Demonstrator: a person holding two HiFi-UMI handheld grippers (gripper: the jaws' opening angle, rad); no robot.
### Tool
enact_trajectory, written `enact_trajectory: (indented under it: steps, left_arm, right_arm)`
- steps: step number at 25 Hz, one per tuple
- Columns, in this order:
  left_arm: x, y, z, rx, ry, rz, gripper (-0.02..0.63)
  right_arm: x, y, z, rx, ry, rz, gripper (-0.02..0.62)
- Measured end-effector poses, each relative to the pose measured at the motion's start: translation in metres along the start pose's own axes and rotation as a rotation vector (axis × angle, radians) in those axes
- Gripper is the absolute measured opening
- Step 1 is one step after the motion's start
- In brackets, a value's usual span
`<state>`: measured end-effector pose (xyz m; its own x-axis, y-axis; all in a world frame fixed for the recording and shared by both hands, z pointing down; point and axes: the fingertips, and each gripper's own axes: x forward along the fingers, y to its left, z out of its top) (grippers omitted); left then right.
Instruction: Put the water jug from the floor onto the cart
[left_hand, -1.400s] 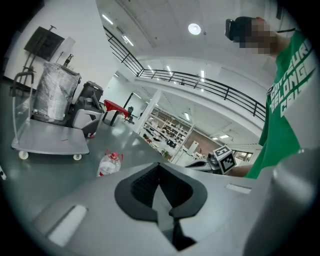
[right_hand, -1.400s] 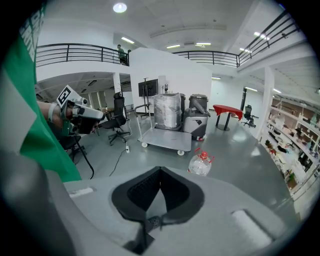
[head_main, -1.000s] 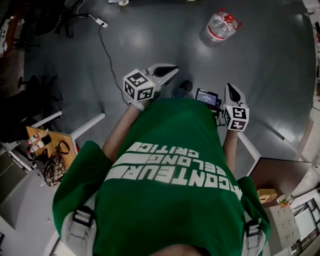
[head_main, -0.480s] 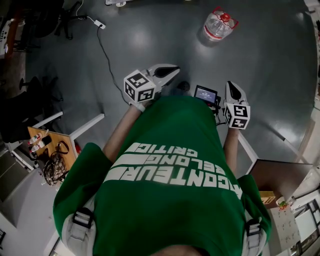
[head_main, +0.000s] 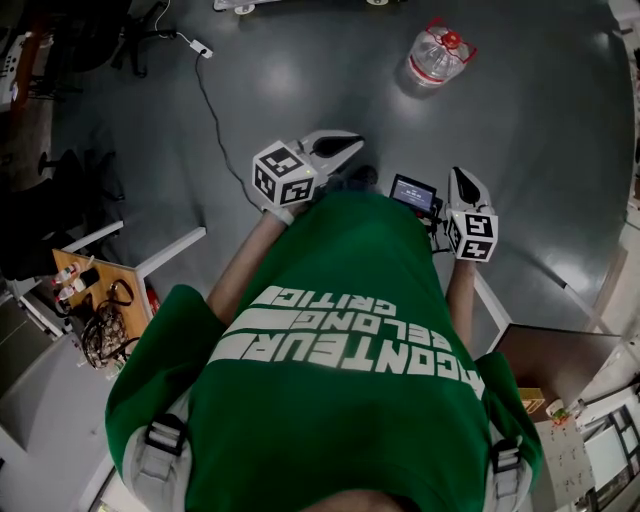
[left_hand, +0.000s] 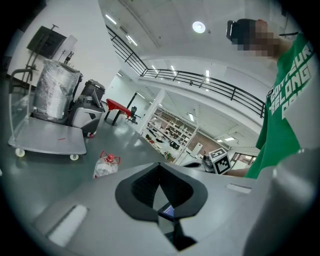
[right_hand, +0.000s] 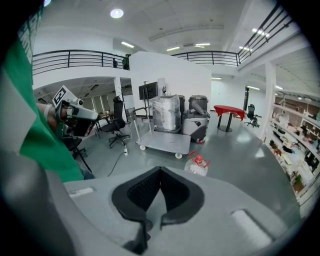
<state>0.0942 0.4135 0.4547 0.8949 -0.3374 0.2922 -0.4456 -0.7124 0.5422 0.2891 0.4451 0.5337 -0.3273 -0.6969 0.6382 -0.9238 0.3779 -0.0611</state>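
Fingers of the left gripper (left_hand: 160, 167) are pressed together tip to tip, the dark pads (left_hand: 142, 187) meeting along a closed seam with nothing between them. Fingers of the right gripper (right_hand: 160, 170) read the same: fully together, holding nothing. Both grippers are held out in front of the person's green shirt (head_main: 340, 330), above the grey floor (head_main: 300, 80) and apart from each other. The water jug (right_hand: 197, 165) is clear with a red cap and red handle; it stands upright on the floor, well ahead of both pairs of fingertips and touched by neither. From the right fingers it sits ahead and a little to the right of the seam. From the left fingers it sits ahead and off to the left. The cart (right_hand: 165, 141) is a flat grey platform on small wheels. It lies beyond the jug as seen from the right fingertips, almost straight ahead; from the left fingers it is farther left than the jug. Jug and cart are near each other but apart, with floor showing between them. A wrapped bundle (right_hand: 166, 113) in clear film stands upright at the far end of the cart deck. A small lit screen (head_main: 413, 193) sits between the two grippers, just to the left of the right fingers. A dark cable (head_main: 215, 120) runs across the floor to the left of the left fingertips and ends at a white power strip (head_main: 203, 45).
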Motion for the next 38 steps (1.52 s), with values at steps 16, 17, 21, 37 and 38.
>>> enact_trajectory:
  steps: [16,17,21,37,38]
  left_arm:
    - [0.026,0.027,0.019,-0.029,0.040,-0.119,0.009]
    - [0.029,0.031,0.021,-0.032,0.045,-0.122,0.009]
    - [0.036,0.049,0.034,-0.038,0.055,-0.140,0.009]
    - [0.049,0.151,0.125,-0.001,0.040,-0.159,0.025]
    - [0.047,0.157,0.127,-0.008,0.038,-0.161,0.025]
  right_arm:
    - [0.015,0.004,0.019,0.011,-0.003,-0.064,-0.006]
    - [0.018,0.003,0.021,0.012,0.001,-0.065,-0.006]
    - [0.031,-0.004,0.034,0.018,0.008,-0.080,-0.006]
    - [0.115,-0.025,0.119,0.051,0.013,-0.125,-0.006]
    - [0.120,-0.023,0.124,0.048,0.016,-0.122,-0.006]
